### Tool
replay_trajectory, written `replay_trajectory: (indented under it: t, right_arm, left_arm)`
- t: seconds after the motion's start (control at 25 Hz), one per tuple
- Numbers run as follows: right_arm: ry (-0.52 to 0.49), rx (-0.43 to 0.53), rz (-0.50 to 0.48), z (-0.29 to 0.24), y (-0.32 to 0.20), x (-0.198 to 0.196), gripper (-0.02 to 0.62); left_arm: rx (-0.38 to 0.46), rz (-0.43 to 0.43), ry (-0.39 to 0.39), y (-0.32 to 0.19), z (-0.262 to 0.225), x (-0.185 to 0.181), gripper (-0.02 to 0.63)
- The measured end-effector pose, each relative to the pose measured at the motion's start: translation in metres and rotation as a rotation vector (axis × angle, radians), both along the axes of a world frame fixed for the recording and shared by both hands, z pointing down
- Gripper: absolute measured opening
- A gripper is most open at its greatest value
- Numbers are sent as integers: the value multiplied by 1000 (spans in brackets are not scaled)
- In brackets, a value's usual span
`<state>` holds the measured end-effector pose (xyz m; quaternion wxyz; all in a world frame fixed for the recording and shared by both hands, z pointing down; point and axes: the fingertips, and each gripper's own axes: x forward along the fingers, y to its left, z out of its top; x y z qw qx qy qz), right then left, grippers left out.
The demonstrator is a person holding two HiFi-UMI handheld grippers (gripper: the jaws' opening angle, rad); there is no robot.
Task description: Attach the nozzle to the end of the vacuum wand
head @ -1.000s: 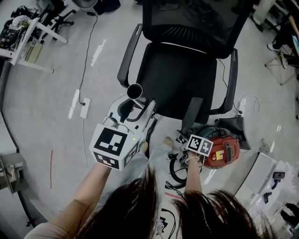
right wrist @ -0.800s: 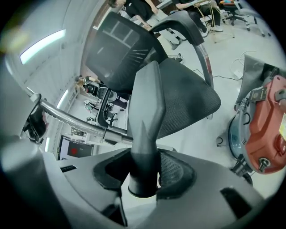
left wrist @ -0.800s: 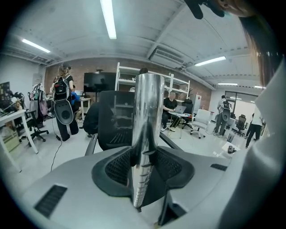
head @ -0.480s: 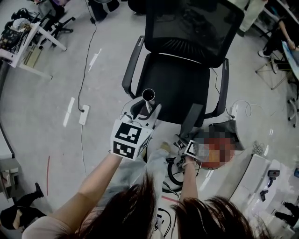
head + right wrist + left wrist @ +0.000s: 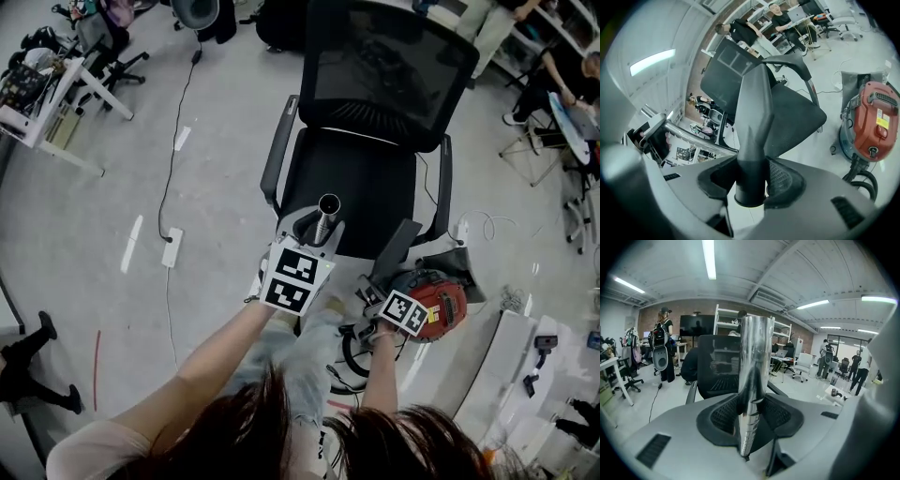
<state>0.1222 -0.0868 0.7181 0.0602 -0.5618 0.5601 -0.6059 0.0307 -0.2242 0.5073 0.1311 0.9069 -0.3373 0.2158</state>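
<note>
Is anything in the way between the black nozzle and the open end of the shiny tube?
Nothing visible is. The left gripper holds the wand, and the right gripper holds the nozzle beside it. Only the chair seat shows behind the gap between them.

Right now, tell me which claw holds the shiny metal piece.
The left claw: it grips the chrome vacuum wand; the right claw grips the dull dark nozzle.
</note>
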Motion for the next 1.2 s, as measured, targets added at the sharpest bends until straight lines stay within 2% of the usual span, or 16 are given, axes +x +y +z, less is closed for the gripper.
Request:
replay_trajectory:
  t: [0.28,0.76,1.2]
  right_arm:
    - [14,46,29,-33,-2,-11,183]
    - [30,177,-45,-99,-10,-2,183]
    - [15,281,-90,-157,14,14,183]
  left_arm:
    - [-9,19,0,6,-6,-7,155]
    - [-10,-2,-19,33,-7,6,155]
    - [10,-1,-47,82,-15,16,155]
